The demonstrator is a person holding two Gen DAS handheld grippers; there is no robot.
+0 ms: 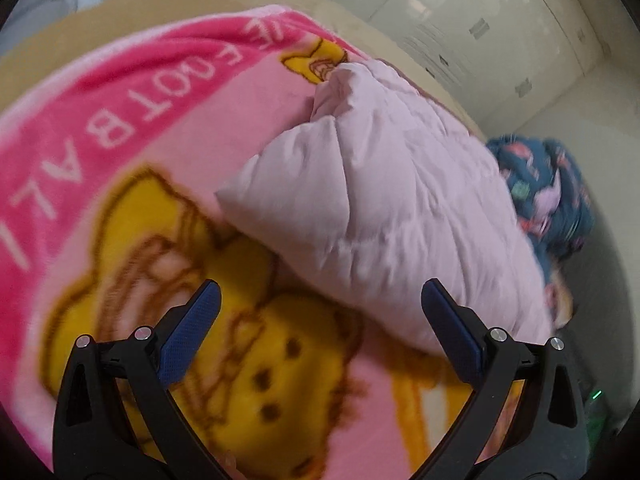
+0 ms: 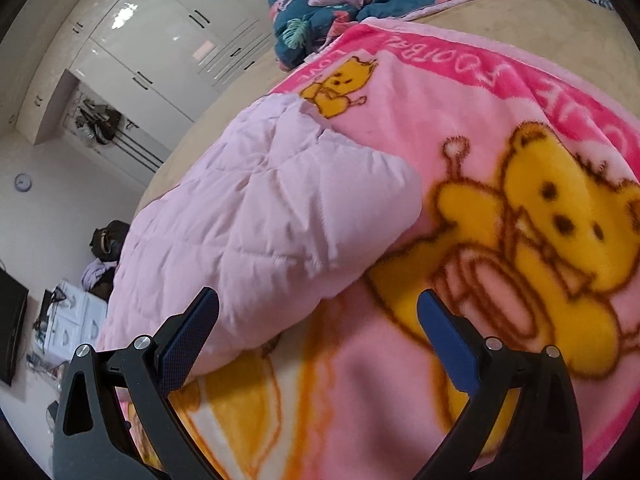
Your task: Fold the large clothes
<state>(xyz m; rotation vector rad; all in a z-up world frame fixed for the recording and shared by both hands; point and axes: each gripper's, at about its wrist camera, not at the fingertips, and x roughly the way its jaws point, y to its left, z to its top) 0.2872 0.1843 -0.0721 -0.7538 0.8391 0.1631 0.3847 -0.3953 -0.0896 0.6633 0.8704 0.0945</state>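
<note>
A pale pink quilted garment (image 1: 392, 200) lies folded in a thick bundle on a pink blanket (image 1: 120, 128) with yellow bears. It also shows in the right wrist view (image 2: 256, 220), on the same blanket (image 2: 500, 160). My left gripper (image 1: 320, 300) is open and empty, just short of the bundle's near edge. My right gripper (image 2: 318, 308) is open and empty, its left finger (image 2: 188, 336) over the bundle's near end; whether it touches is unclear.
The blanket lies on a beige bed (image 2: 540, 12). A dark blue floral quilt (image 2: 320, 4) is heaped at the bed's far end and also shows in the left wrist view (image 1: 548, 192). White wardrobes (image 2: 160, 32) stand beyond the bed.
</note>
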